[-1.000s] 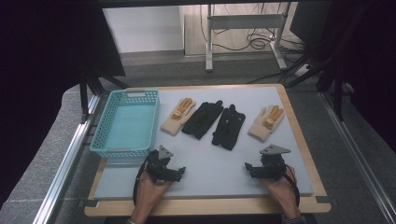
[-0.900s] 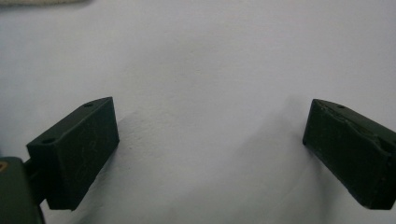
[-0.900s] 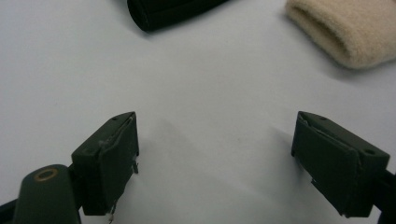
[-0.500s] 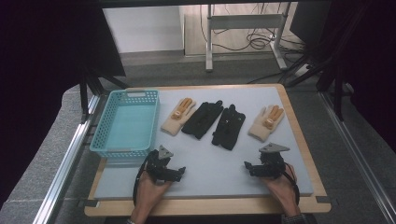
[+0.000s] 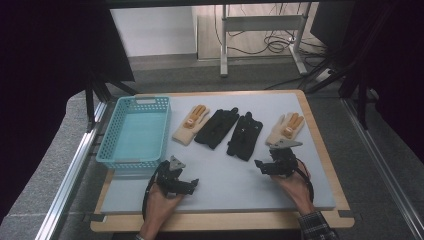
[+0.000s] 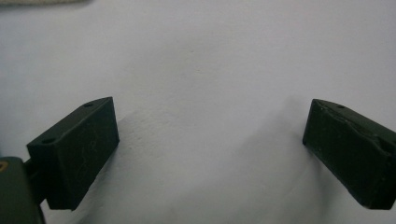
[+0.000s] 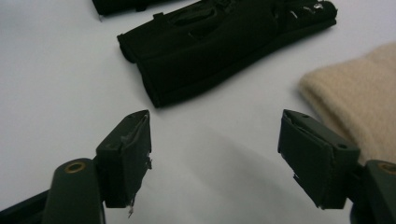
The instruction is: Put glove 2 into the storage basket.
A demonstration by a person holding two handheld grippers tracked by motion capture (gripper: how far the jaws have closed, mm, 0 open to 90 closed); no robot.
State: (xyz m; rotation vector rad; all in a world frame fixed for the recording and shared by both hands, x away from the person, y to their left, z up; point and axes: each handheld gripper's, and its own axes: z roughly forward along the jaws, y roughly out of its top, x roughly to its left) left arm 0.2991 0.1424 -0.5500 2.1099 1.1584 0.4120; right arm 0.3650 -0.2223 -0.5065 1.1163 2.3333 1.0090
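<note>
While the right gripper (image 5: 264,165) hangs just short of the row of gloves, its jaws stand wide apart with nothing between them, though they have just been closing a little; the beige glove (image 7: 359,100) lies just beyond its right-hand pad, and the black glove (image 7: 224,44) lies farther ahead across bare white mat (image 7: 60,70). Judging from this, the step in hand is the approach to the right-hand beige glove (image 5: 285,129), which rests at the right end of the row, near the board's right edge and well apart from the turquoise basket (image 5: 134,131). To do it well, I would stop narrowing the jaws until they straddle the glove's cuff, then come down low enough that one pad slides under or pinches a fold of the knit rather than skating over it. Soft fabric tends to bunch, so a bite near the cuff edge should lift cleanly, while a bite at the middle may drag the glove along the mat. Keep clear of the neighbouring black glove (image 5: 245,135) so it is not nudged. The left gripper (image 5: 192,184) rests near the table's front edge by the basket, jaws wide and empty over plain mat (image 6: 201,60), free to steady the basket if needed.
</note>
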